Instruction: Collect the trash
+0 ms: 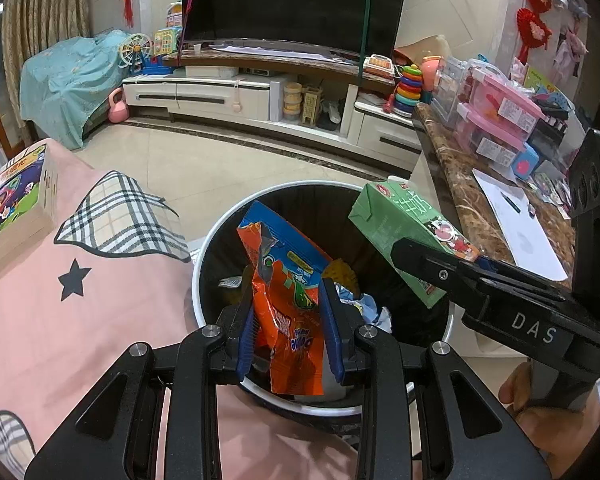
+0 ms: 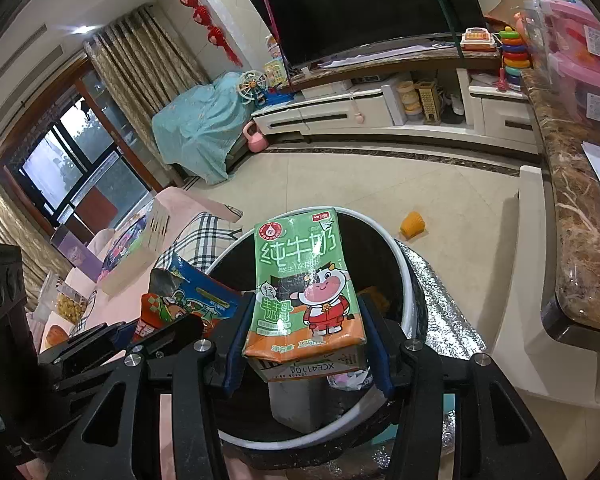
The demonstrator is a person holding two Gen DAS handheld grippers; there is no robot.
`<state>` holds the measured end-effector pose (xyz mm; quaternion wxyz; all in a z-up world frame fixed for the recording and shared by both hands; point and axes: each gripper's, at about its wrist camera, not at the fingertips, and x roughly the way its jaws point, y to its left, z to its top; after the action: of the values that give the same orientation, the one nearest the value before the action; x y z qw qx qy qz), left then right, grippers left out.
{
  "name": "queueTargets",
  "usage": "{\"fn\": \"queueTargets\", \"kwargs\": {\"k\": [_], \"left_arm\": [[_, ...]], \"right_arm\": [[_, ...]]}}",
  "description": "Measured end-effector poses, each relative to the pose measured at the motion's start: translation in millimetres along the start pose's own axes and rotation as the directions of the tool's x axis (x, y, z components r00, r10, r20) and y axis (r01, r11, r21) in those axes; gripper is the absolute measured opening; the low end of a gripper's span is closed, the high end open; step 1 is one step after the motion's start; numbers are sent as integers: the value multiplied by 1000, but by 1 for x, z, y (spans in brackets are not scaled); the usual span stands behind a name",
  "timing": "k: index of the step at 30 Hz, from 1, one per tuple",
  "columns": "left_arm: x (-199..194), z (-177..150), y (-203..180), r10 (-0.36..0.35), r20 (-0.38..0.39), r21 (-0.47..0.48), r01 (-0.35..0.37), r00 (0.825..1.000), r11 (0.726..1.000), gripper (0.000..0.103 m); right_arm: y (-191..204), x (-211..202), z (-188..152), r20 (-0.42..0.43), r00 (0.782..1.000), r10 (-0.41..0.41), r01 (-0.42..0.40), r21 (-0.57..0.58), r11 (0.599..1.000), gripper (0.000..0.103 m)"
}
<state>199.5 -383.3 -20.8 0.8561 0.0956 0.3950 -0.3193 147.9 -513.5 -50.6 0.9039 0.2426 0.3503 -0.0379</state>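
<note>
A wide living room fills both views: a large dark television sits on a long white media console against the far wall, and pale floor tiles spread in front of it. On the left lies a pink cover with a star and plaid patches, and a boxed children's game rests at its far corner. On the right runs a brown marble counter loaded with pink plastic storage boxes and a white sheet of paper. Between the cover and the counter stands a round trash bin with a white rim and a black liner, already holding crumpled scraps at its bottom. Both grippers hang over its mouth. The right gripper has its blue pads pressed against the two sides of a green milk carton printed with a cartoon cow, holding it upright above the bin's opening; in the left wrist view the same carton juts in from the right over the rim. The left gripper pinches an orange and blue snack wrapper between its narrowly set pads, the wrapper's open top leaning up and away over the bin's interior. A hand grips the handle of the right tool. A small orange cup lies on the tiles beyond the bin.
</note>
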Motion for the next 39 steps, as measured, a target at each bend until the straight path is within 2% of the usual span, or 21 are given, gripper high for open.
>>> {"fn": "queueTargets", "kwargs": {"k": [5,8,10,12,20,22,24,28,30,36,39], "left_arm": [[2,-1,0,4,-6,1,-4,1000,1000,28],[2,-1,1,19,-6,1,-19,1000,1000,33],[1,0,1,18,-7,-1,-18,1000,1000,41],[-4,-1,3,31,5,-11,-31,999,999,67],[-31,-18,17,65,62,-43,-62,996,997,69],[-40,-28,24,74,69,-66,-69,995,995,70],[-51,-42,31,84,75,-103,-76,994,992,76],[-72,-65,45,84,91,-178,-67,992,982,79],[-85,-80,48,96,102,-192,-75,990,979,81],[-119,-116,53,135,151,-220,-99,979,970,90],[-132,-131,55,154,171,-224,-114,973,968,91]], "right_arm": [[0,1,0,-1,1000,-2,2,-1,1000,51],[-3,2,2,-5,1000,15,-14,17,1000,53],[-5,-1,2,9,1000,21,-21,35,999,54],[-6,-3,3,17,1000,23,-23,43,999,54],[-7,-23,-5,51,998,30,-33,61,998,56],[-5,-32,-11,63,998,25,-29,60,998,60],[-3,-39,-17,74,997,23,-28,60,998,69],[8,-57,-37,97,995,22,-28,60,998,77],[16,-66,-46,110,994,27,-33,53,998,85],[39,-86,-78,148,989,27,-28,5,1000,93],[52,-92,-95,153,988,16,-11,-29,1000,94]]}}
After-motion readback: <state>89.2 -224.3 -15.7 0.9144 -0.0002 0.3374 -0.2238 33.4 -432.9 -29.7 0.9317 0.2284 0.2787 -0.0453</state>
